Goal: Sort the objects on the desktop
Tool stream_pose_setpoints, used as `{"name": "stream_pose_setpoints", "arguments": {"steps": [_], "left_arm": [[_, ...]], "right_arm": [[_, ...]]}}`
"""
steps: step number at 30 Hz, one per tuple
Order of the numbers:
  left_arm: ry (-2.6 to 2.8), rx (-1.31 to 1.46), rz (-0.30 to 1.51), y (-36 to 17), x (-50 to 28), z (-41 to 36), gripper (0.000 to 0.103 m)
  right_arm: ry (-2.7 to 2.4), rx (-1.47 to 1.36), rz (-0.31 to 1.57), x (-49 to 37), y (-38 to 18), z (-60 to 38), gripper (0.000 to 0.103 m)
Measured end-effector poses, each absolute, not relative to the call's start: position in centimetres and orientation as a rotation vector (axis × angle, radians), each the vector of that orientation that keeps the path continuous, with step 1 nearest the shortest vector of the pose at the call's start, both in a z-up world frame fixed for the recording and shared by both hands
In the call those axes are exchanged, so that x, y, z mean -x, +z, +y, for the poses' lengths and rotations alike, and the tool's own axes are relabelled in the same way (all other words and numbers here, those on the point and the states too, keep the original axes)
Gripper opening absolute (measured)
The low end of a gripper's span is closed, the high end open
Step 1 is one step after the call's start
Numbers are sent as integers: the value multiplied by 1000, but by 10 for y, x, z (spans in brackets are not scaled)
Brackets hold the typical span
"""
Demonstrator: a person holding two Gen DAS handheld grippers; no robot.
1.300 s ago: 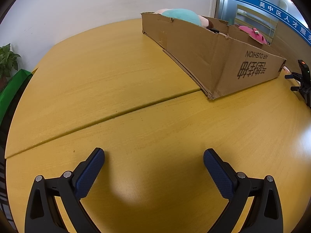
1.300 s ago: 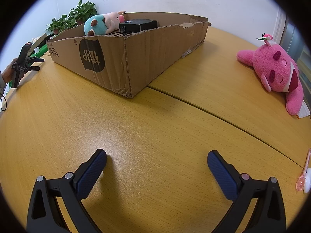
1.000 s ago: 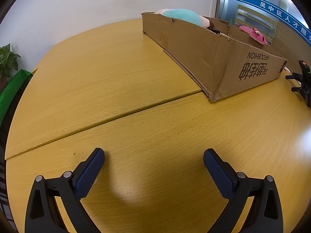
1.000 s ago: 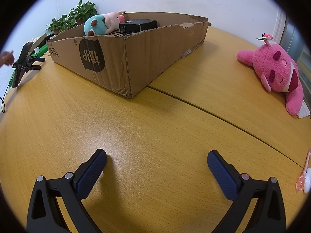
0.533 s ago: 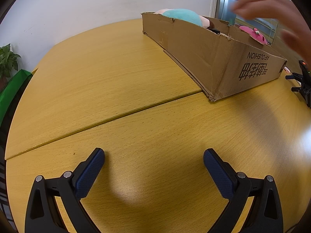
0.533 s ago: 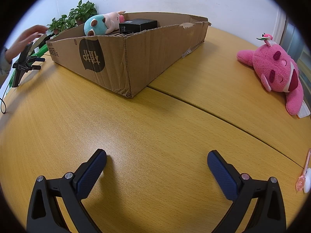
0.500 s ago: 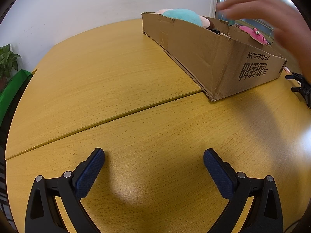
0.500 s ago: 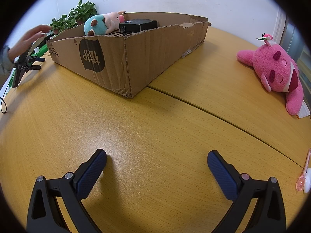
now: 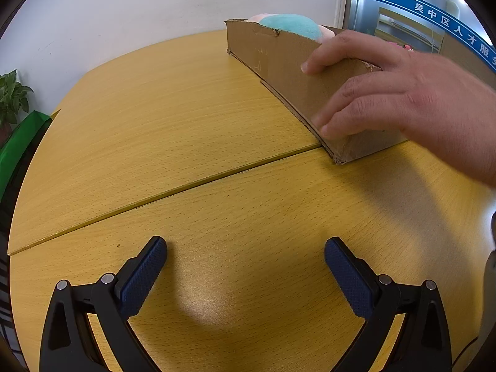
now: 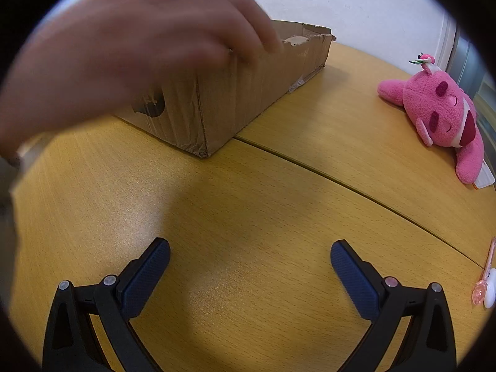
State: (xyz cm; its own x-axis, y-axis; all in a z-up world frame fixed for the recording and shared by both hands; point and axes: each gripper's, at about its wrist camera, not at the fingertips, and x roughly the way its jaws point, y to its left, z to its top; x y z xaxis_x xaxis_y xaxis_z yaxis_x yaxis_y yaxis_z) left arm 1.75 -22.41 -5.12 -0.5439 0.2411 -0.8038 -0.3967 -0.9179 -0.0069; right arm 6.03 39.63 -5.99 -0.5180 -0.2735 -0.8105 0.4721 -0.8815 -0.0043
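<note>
Box (image 9: 279, 62): long shallow cardboard tray on the counter (image 9: 155, 130), my landmark for all entries. From the left wrist its long axis runs away from the near corner toward the far wall; from the right wrist the same box (image 10: 248, 93) runs from its near corner off to the upper right. One near corner sits just past the seam between the two counter panels.

Box contents: a teal plush (image 9: 291, 24) rises above the rim at the far end. I cannot tell what else lies inside; a hand covers most of the opening.

Hand (image 9: 403, 93): bare, resting on the box's near end, with fingertips curled over the rim and down the outer side wall. In the right view the hand (image 10: 124, 46) is blurred and covers the box's near end.

Pink plush (image 10: 443, 117): lies on the counter well to the right of the box, head toward the box, body trailing away and nearer the right counter edge.

Small pink-and-white item (image 10: 485, 288): on the counter near my right gripper, far from the box; too small to identify.

Left gripper (image 9: 245, 268): fingers spread wide, holding nothing, low over bare counter short of the box.

Right gripper (image 10: 249, 269): fingers likewise released and empty, short of the box's near corner.
</note>
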Motion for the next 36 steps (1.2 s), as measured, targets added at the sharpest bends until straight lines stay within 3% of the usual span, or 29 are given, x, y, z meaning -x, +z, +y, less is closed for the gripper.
{"name": "stream_pose_setpoints", "arguments": {"steps": [36], "left_arm": [[2467, 1247, 249, -50, -17, -224, 103]], "right_arm": [[-2398, -1222, 312, -55, -57, 398, 103]]}}
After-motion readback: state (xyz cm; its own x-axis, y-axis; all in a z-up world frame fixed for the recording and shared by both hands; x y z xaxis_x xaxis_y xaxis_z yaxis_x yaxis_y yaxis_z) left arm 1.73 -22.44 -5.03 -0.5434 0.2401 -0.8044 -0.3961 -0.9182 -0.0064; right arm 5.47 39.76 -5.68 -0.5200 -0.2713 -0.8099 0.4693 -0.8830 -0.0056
